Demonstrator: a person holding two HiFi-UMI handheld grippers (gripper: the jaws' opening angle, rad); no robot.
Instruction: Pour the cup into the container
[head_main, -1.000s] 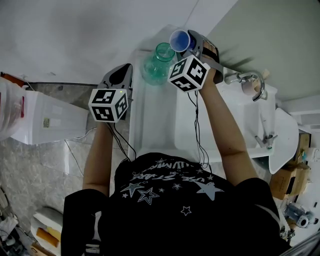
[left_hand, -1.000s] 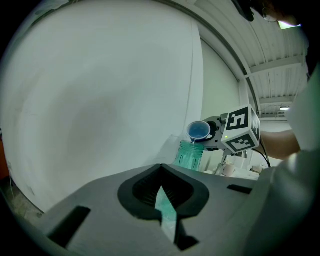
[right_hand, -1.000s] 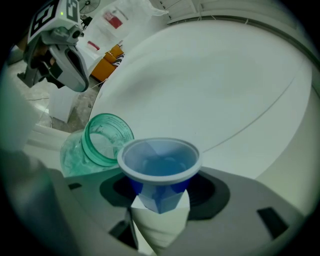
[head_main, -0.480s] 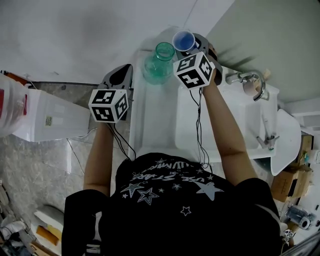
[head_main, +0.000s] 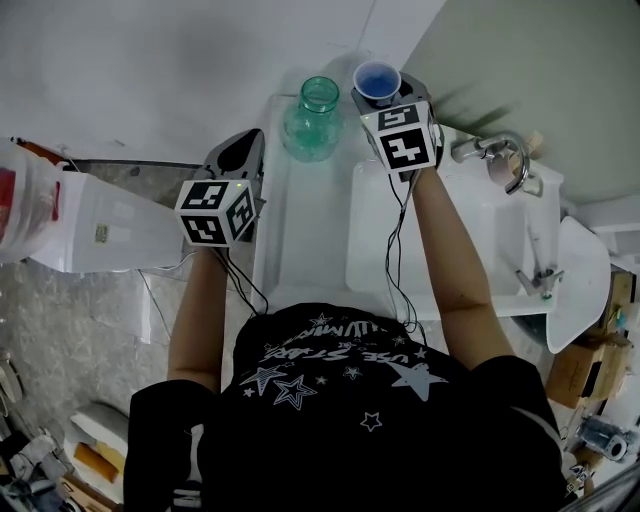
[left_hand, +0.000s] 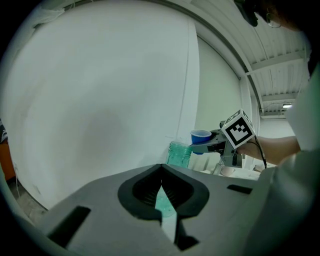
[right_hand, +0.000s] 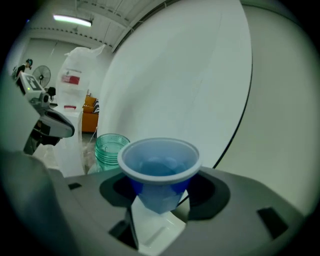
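A blue cup (head_main: 377, 78) stands upright between the jaws of my right gripper (head_main: 378, 95), which is shut on its sides. It is held in the air just right of the green glass jar (head_main: 311, 120), which stands on the white ledge (head_main: 300, 230). In the right gripper view the cup (right_hand: 159, 165) fills the middle, with the jar (right_hand: 107, 147) behind it to the left. I cannot tell what is inside the cup. My left gripper (head_main: 248, 145) hangs left of the jar, shut and empty. Its view shows the jar (left_hand: 179, 152) and the cup (left_hand: 200, 136) ahead.
A white sink basin (head_main: 470, 240) with a chrome faucet (head_main: 500, 160) lies to the right of the ledge. A white box-like unit (head_main: 90, 235) stands at the left. A pale wall runs close behind the jar.
The cup was tipped over the jar's mouth. It has swung back upright and moved to the right of the jar. The left gripper has stayed in place.
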